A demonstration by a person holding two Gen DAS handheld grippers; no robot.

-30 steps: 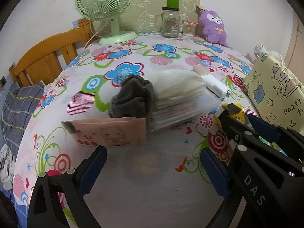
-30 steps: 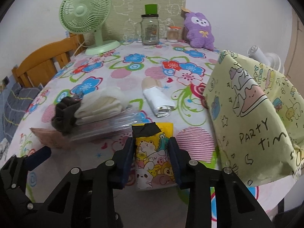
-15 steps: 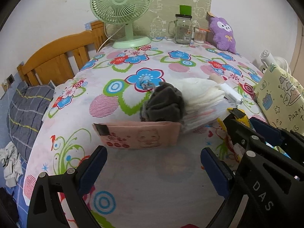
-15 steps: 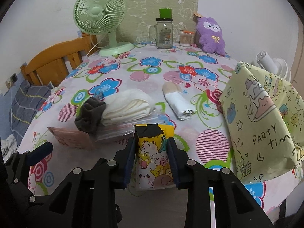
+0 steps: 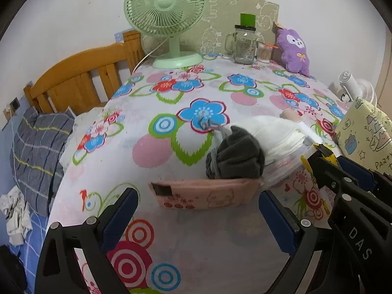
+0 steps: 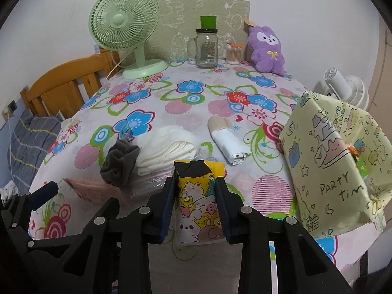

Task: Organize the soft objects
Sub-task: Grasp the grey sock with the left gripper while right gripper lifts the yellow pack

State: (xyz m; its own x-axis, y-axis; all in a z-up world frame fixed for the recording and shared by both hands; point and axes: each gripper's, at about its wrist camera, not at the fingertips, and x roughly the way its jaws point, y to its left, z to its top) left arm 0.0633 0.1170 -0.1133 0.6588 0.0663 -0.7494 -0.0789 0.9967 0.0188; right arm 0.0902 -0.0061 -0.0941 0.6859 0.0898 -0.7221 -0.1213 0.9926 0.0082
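Our right gripper (image 6: 194, 197) has its blue-padded fingers (image 6: 169, 196) clamped on a yellow cartoon-animal pouch (image 6: 196, 210); our left gripper (image 5: 198, 212) holds its fingers wide, nothing between them, just short of a flat pink printed pouch (image 5: 208, 196). The floral-cloth tabletop (image 6: 196, 103) carries a dark grey bundled sock (image 6: 120, 166) touching a stack of white pads (image 6: 166, 152), with a wooden bed headboard (image 5: 80, 80) beside it. A large pale-yellow "PARTY" bag (image 6: 335, 164) hides the tabletop's right edge.
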